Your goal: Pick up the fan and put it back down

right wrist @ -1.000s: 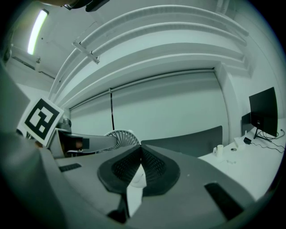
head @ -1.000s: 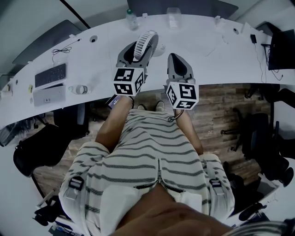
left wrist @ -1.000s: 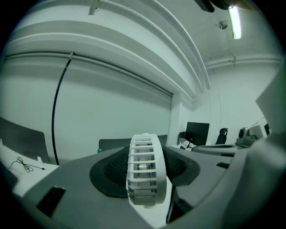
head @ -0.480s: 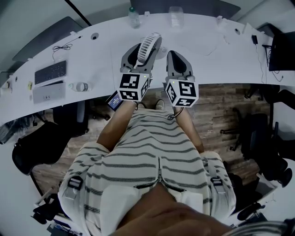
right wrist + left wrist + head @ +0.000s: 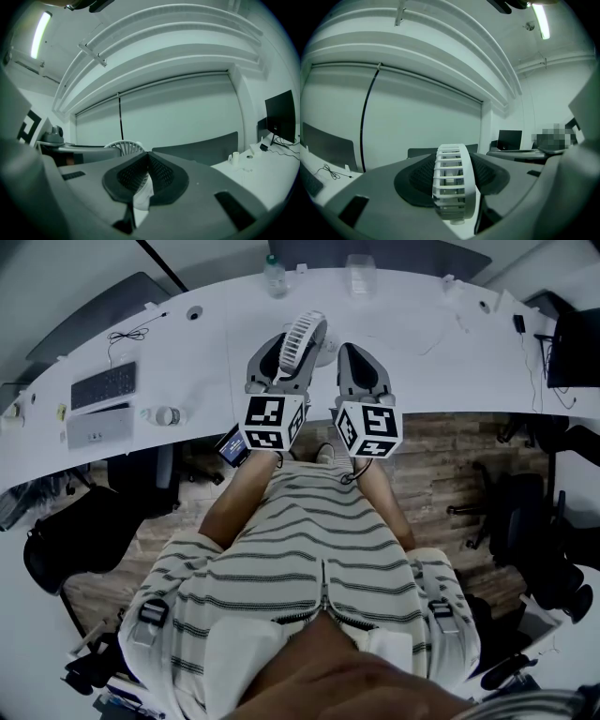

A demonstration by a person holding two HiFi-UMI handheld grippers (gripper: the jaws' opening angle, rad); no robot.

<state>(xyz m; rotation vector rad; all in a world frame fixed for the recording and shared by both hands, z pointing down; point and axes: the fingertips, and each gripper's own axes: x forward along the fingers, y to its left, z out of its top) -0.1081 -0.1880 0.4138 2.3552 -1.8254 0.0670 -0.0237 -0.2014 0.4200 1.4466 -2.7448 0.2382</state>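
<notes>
At the near edge of the desk (image 5: 422, 362), about mid-span, you've got the fan (image 5: 305, 337) upright w/ its white grille ring edge-on between the jaws of the left gripper (image 5: 289, 345). They stand wide but clamped on the ring, pads on both faces. The right gripper (image 5: 354, 351) sits just beside it, jaws together, nothing in them. Step in hand looks like the carry, grip made; can't tell whether the base is off the desk. Next, I'd say: lower straight, keep the fan upright, base flat well inside the edge, and spread the jaws only once it stands by itself.
</notes>
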